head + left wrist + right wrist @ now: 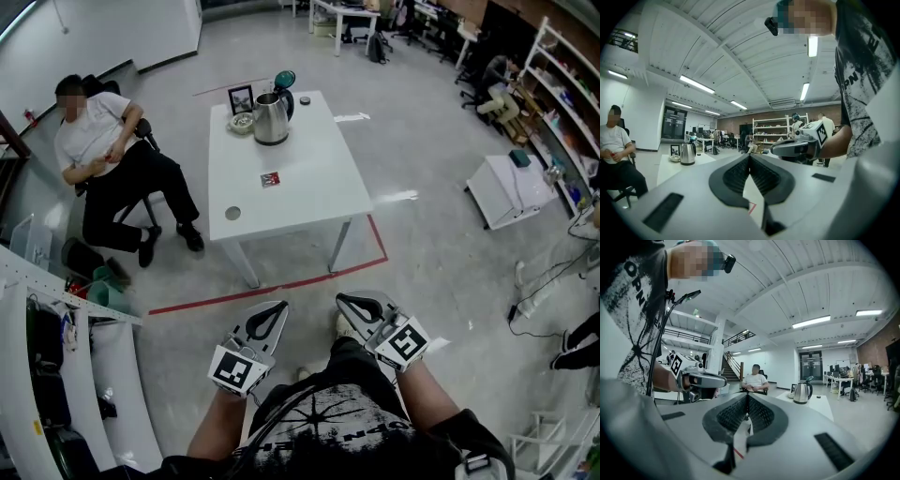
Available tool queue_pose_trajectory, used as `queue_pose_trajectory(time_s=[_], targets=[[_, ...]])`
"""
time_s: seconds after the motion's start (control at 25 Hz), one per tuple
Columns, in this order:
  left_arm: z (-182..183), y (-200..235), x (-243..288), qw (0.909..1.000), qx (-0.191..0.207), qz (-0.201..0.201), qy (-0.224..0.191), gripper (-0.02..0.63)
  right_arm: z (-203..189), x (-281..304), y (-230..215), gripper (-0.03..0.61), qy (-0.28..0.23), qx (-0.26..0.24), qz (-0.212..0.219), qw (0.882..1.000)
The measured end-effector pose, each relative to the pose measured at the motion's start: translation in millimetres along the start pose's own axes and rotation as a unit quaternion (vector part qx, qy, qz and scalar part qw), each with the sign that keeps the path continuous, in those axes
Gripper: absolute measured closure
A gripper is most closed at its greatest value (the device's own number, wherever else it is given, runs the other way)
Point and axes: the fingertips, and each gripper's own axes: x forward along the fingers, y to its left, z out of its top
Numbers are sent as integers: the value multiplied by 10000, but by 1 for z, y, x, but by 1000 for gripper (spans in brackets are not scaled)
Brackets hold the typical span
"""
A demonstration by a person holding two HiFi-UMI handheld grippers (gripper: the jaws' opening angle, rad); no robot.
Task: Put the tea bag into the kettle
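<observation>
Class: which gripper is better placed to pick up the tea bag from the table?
Left, marginally. The tea bag lies nearly straight ahead of the left gripper; the right gripper sits further aside. Both are shut, empty, and short of the table.

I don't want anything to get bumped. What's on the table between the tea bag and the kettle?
Nothing. In the head view, the white table is bare between the tea bag and the kettle.

The kettle is polished, shiny metal; the tabletop looks smooth, matt white; the floor is glossy grey; the left gripper has a matt grey plastic shell and black ribbed fingers
</observation>
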Motion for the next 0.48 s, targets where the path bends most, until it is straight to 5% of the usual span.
queue_pose_trajectory(time_s=[0.48], targets=[[-10,53,71,9989,-142,372,254,606,-19,48,-89,568,88,138,366,9992]])
